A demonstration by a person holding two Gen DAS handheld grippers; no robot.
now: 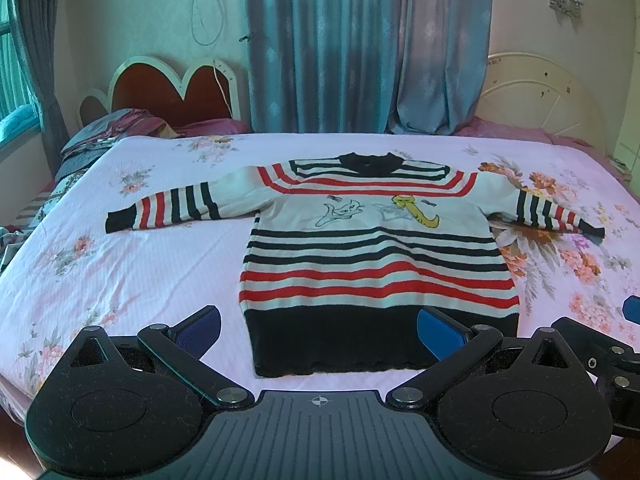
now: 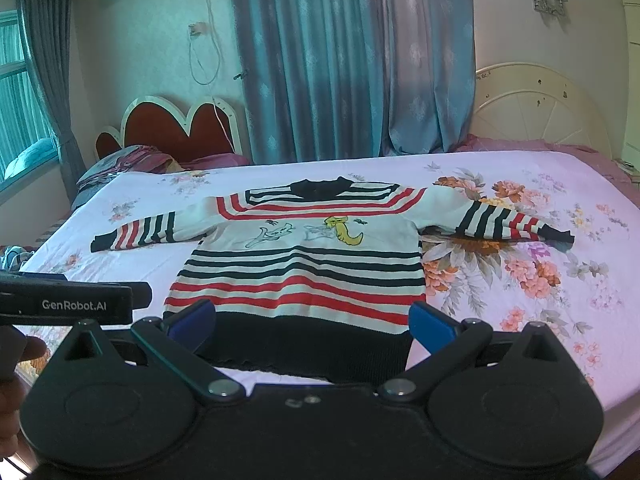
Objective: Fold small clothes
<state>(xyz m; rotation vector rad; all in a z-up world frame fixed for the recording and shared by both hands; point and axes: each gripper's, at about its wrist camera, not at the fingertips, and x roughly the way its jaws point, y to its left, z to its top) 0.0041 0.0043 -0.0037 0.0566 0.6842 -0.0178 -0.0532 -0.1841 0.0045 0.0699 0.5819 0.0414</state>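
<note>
A: Knitted white jumper with black and red stripes (image 1: pixel 372 248) lies face up and spread flat at centre frame on the pink floral bedsheet (image 1: pixel 120 272). Both sleeves out sideways, black hem nearest the cameras. Two cartoon animals on the chest.

B: Any fold made?

A: None that I can see. No sleeve turned in, no crease across the body. I judge the task at its very start: both sleeves and the body fold are left to do.

B: Tongs?

A: Left gripper (image 1: pixel 318 330), bottom of the left wrist view, has its blue pads spread wide, nothing between them, hovering near the hem. Right gripper (image 2: pixel 312 324), bottom of the right wrist view, likewise wide apart and empty, with the hem lying between its pads in the frame. Contact with the cloth I cannot tell.

B: Writing?

A: "GenRobot.AI" in white on the black body of the left tool, at the left edge of the right wrist view. The chest has pictures only, no readable text.
</note>
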